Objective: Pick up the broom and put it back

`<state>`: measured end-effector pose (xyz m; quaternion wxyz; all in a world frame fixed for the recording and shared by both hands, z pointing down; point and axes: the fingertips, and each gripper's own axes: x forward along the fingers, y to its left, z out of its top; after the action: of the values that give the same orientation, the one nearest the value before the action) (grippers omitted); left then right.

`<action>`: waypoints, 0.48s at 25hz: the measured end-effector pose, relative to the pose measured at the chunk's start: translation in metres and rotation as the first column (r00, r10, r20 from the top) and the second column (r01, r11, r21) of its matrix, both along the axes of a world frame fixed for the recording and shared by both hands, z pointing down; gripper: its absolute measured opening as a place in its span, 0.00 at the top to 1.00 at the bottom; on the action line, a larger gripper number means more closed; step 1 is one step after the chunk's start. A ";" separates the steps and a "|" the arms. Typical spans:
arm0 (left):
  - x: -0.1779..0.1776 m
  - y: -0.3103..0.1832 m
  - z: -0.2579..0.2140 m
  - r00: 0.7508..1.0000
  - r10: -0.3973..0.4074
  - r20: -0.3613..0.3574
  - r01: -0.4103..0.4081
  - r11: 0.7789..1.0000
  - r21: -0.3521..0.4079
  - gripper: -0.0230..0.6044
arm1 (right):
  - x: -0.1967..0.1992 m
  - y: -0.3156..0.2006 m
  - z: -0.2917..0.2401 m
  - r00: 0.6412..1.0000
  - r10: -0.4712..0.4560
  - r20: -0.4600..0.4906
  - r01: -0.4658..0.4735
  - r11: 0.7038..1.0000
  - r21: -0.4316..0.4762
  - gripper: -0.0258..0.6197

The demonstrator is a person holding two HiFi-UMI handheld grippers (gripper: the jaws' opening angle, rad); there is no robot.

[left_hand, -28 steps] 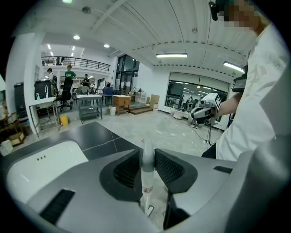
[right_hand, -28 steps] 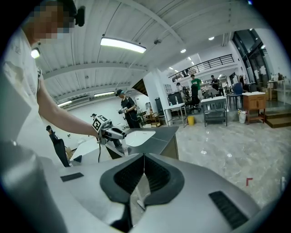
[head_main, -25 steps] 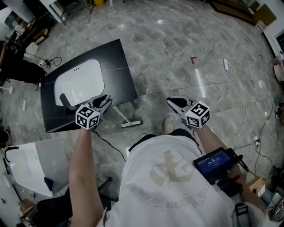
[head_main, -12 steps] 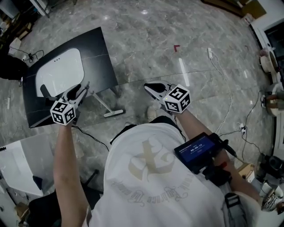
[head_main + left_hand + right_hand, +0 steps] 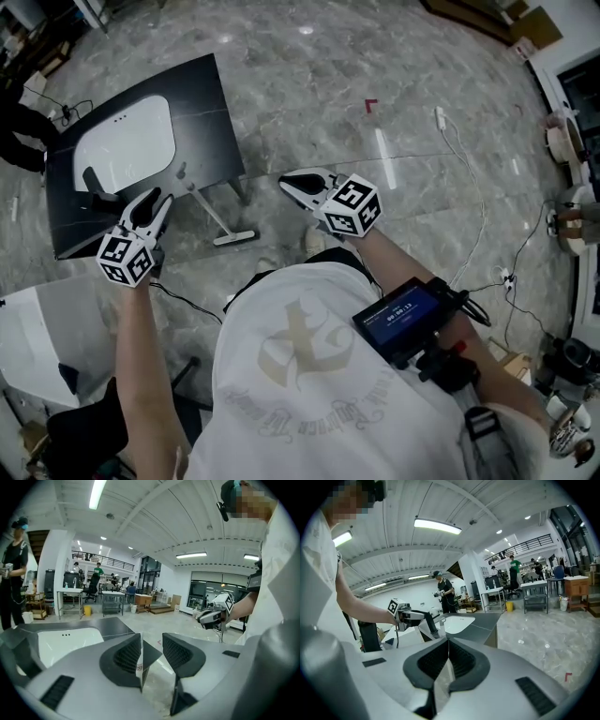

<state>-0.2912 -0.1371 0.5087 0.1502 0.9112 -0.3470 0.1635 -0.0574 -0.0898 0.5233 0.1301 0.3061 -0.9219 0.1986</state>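
Note:
The broom leans with its thin light handle [image 5: 202,202] against the front edge of the black table [image 5: 211,112], and its head [image 5: 234,239] is on the floor. My left gripper [image 5: 155,199] hangs just left of the handle top without touching it. Its jaws [image 5: 152,653] are apart with nothing between them, and they are closing. My right gripper [image 5: 291,180] is to the right of the broom, over the floor. Its pads [image 5: 448,656] are shut together on nothing. Each gripper appears in the other's view: the right gripper [image 5: 209,617] and the left gripper [image 5: 415,616].
A white basin [image 5: 127,145] is set in the black table. A white bin [image 5: 33,347] stands at the lower left. Cables and a power strip [image 5: 439,117] lie on the marble floor to the right. People stand at benches in the background.
My left gripper has come away from the broom handle, moving left and up with its jaws wider. The handle stays leaning on the table edge. My right gripper has shifted left.

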 end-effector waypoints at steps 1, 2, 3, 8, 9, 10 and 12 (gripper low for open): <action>0.001 0.007 -0.003 1.000 -0.010 -0.010 0.010 1.000 0.007 0.73 | -0.003 0.001 -0.001 1.000 -0.007 0.001 0.007 1.000 0.004 0.93; 0.001 0.014 -0.004 1.000 -0.020 -0.021 0.021 1.000 0.012 0.74 | -0.007 0.001 -0.001 1.000 -0.014 0.003 0.014 1.000 0.006 0.93; -0.001 0.021 -0.004 0.999 -0.029 -0.031 0.029 0.999 0.017 0.75 | -0.013 0.001 -0.001 1.000 -0.022 0.005 0.022 1.000 0.009 0.93; -0.012 0.062 0.005 0.995 -0.088 -0.047 0.089 0.996 0.017 0.79 | -0.039 0.001 0.001 0.997 -0.080 0.006 0.080 0.996 0.027 0.93; -0.014 0.071 0.005 0.993 -0.106 -0.054 0.107 0.994 0.013 0.81 | -0.041 0.003 -0.001 0.996 -0.091 0.007 0.091 0.995 0.028 0.93; -0.016 0.081 0.004 0.990 -0.124 -0.061 0.125 0.992 0.009 0.82 | -0.043 0.005 -0.004 0.995 -0.101 0.009 0.101 0.994 0.029 0.93; -0.021 0.097 0.004 0.984 -0.164 -0.072 0.164 0.986 -0.001 0.83 | -0.048 0.010 -0.006 0.993 -0.121 0.014 0.121 0.992 0.029 0.93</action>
<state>-0.3127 -0.0401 0.5130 0.1733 0.8852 -0.4156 0.1169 -0.1050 -0.0798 0.5171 0.1305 0.2500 -0.9424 0.1797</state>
